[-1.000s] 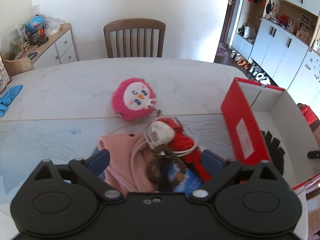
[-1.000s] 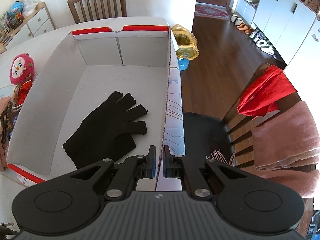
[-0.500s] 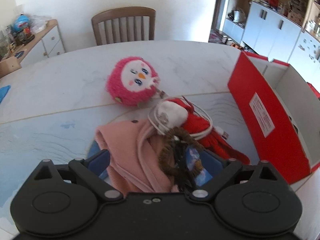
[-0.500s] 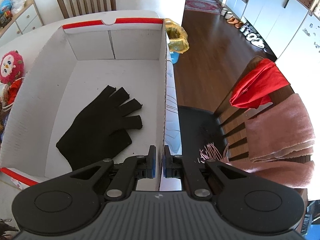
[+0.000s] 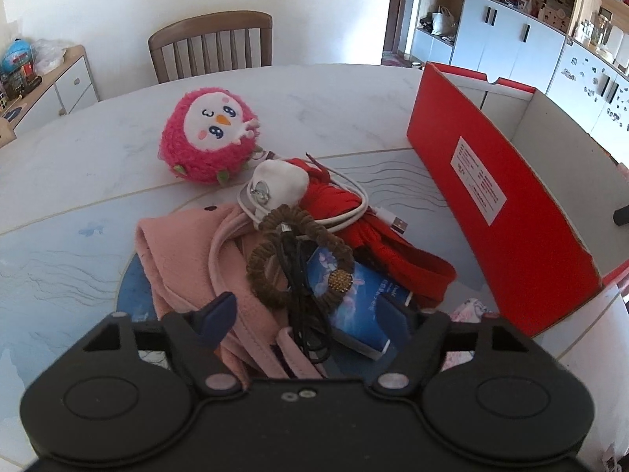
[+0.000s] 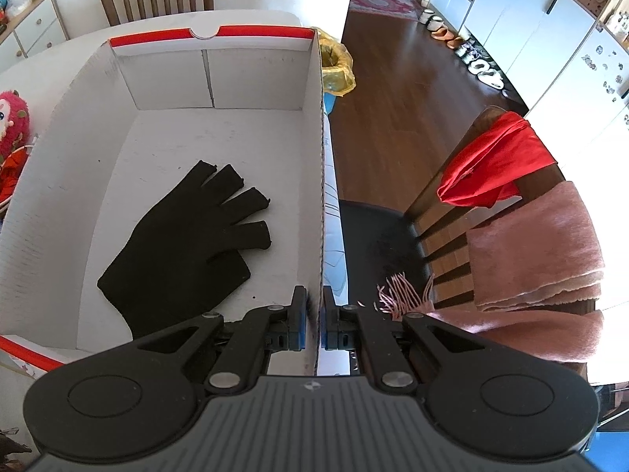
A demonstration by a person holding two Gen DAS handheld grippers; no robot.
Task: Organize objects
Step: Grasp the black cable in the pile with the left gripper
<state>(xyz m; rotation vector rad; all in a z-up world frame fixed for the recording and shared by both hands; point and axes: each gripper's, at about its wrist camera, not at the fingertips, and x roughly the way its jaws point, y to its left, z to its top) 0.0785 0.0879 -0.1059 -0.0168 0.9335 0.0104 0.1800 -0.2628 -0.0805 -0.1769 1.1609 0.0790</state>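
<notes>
A cluttered marble-patterned table [image 5: 354,90] fills the left wrist view. The left gripper [image 5: 310,316] hangs with its jaws spread wide over a heap of loose belongings at lower centre of the frame, one blue pad [image 5: 218,314] resting against a pink cloth [image 5: 184,251] and the other pad mostly hidden at the right of the heap; the jaws close on nothing. On top of the heap lies a brown beaded bracelet [image 5: 310,236] looped over a black cable [image 5: 298,287], with a blue booklet [image 5: 354,295] beneath them. Just above, a white cable [image 5: 346,192] coils around a red cloth [image 5: 393,244] and a small white pouch [image 5: 281,183]. A pink plush toy [image 5: 210,135] sits at centre left, just beyond the heap. A red cardboard box [image 5: 491,204] stands open at the right of the frame, beside the heap.

In the right wrist view, the right gripper [image 6: 313,320] is pinched together on the box's right-hand wall [image 6: 317,181], one finger inside the box and one outside. A black fingerless glove [image 6: 188,244] lies flat on the white floor of the box, at centre left of the frame. At the right of that frame, a dark wooden chair [image 6: 432,212] carries a red garment [image 6: 495,165] and a pink fringed scarf [image 6: 534,259] draped over its back. A second wooden chair [image 5: 210,45] stands at the table's far edge, at the top of both views.
</notes>
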